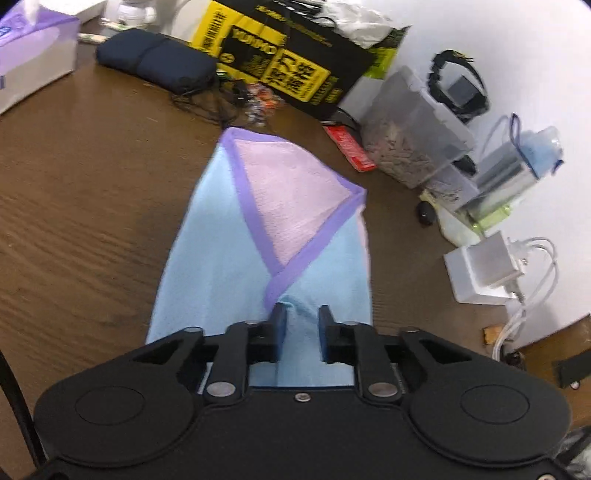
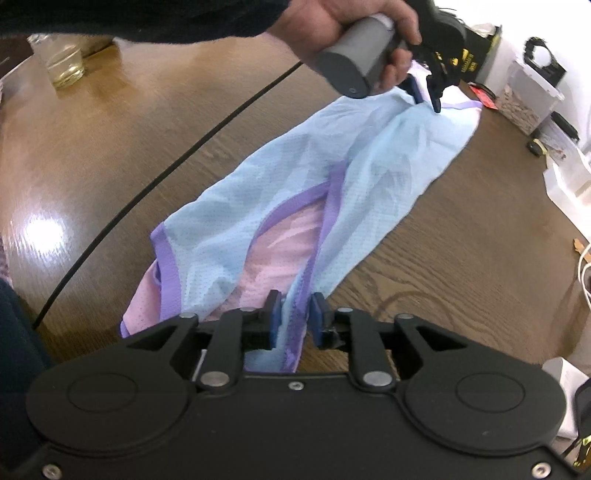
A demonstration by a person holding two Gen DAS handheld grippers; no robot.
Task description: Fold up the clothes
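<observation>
Blue/pink mesh garment w/ purple trim lies stretched on the wood table. Left gripper pinches a blue fold at one end; right gripper pinches purple-trimmed edge at the other

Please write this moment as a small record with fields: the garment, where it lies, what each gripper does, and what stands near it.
garment: light blue and pink mesh garment with purple trim
surface: brown wooden table
left gripper: blue fabric between its fingers, at one end of the garment
right gripper: purple-trimmed edge between its fingers, at the other end
jaws: a gap shows; firmness of grip cannot be told
hand: left hand on the gripper handle
nearby: yellow and black bag, tissue box, glass
</observation>
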